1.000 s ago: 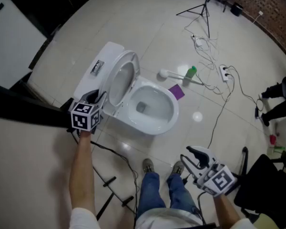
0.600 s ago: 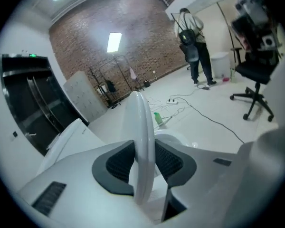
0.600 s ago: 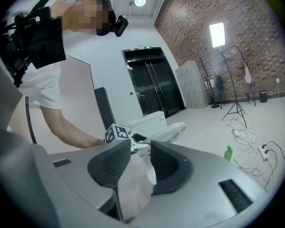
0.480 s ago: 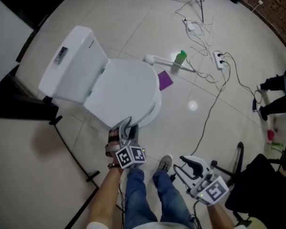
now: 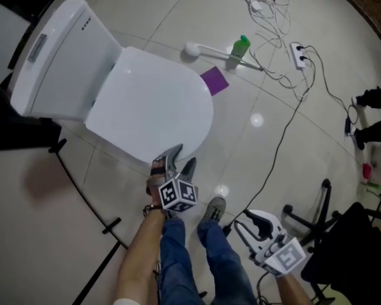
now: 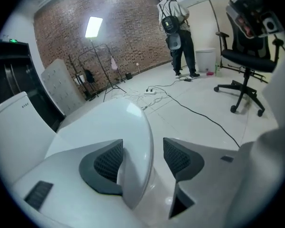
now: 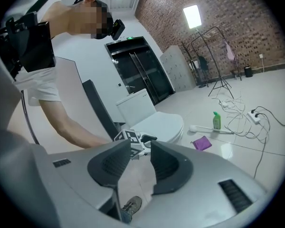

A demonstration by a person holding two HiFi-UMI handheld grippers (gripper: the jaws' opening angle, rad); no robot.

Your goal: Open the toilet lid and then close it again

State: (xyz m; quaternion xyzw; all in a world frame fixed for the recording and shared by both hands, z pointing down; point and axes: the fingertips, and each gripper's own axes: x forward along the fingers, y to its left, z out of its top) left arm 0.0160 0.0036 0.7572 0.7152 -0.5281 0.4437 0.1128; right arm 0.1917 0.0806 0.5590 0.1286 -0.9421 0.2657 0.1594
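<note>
Glossy white plastic toilet lid [image 5: 149, 107] is lying shut, smooth and rounded. The left hand-held gripper [image 5: 183, 156] is straddling its curved front rim, mesh-textured dark pads spread after the jaws have just been opening. The right hand-held gripper [image 5: 247, 223] is hovering over shiny pale floor tiles [image 5: 254, 157], jaws partly apart, gripping nothing.
</note>
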